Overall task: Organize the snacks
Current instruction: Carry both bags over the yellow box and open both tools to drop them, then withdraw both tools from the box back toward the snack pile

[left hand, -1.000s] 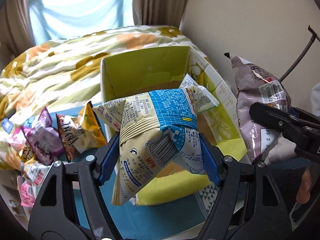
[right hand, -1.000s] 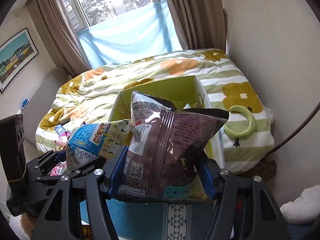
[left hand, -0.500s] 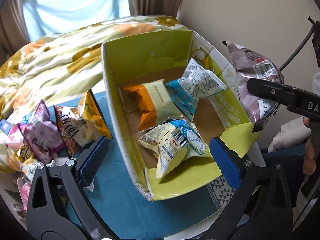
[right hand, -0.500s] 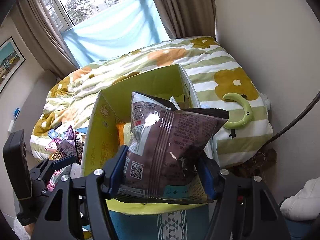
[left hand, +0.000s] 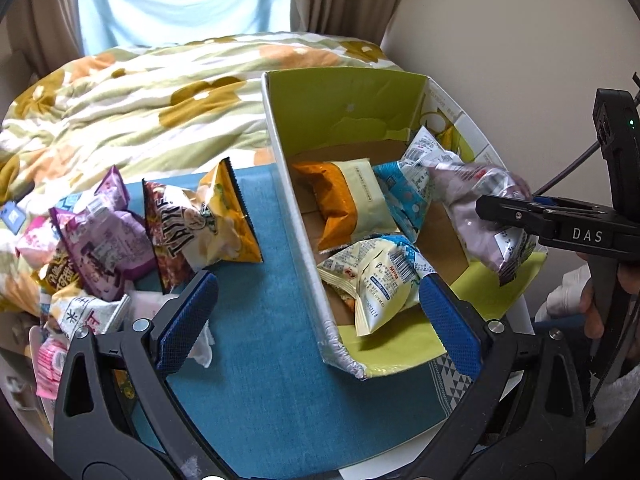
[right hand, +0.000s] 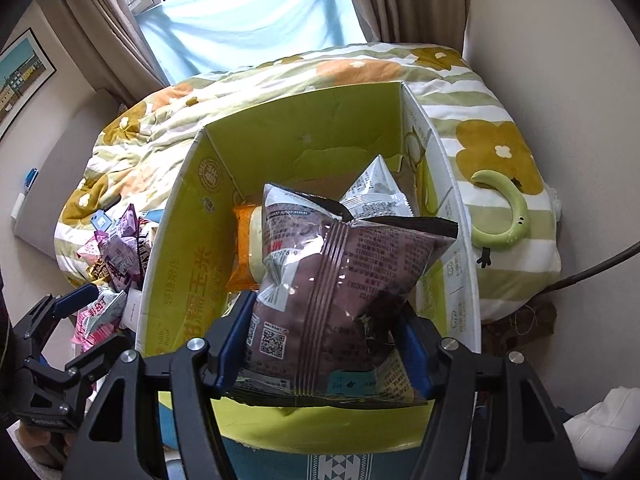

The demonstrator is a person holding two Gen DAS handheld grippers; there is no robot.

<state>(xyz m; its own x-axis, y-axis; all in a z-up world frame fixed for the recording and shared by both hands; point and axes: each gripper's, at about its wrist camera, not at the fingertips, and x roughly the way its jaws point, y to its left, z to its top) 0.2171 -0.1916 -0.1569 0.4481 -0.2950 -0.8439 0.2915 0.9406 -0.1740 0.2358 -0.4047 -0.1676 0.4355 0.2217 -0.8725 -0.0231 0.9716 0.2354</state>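
Box (left hand: 296, 184) holds four snack packets (left hand: 372, 276).

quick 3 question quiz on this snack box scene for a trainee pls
1. True or false: the right gripper is shut on the brown snack bag.
2. Where does the cream and blue packet lie? A on the blue cloth; B inside the green box; C on the bed
3. Fill in: the left gripper is ___ and holds nothing.

Key: 1 true; 2 B; 3 open
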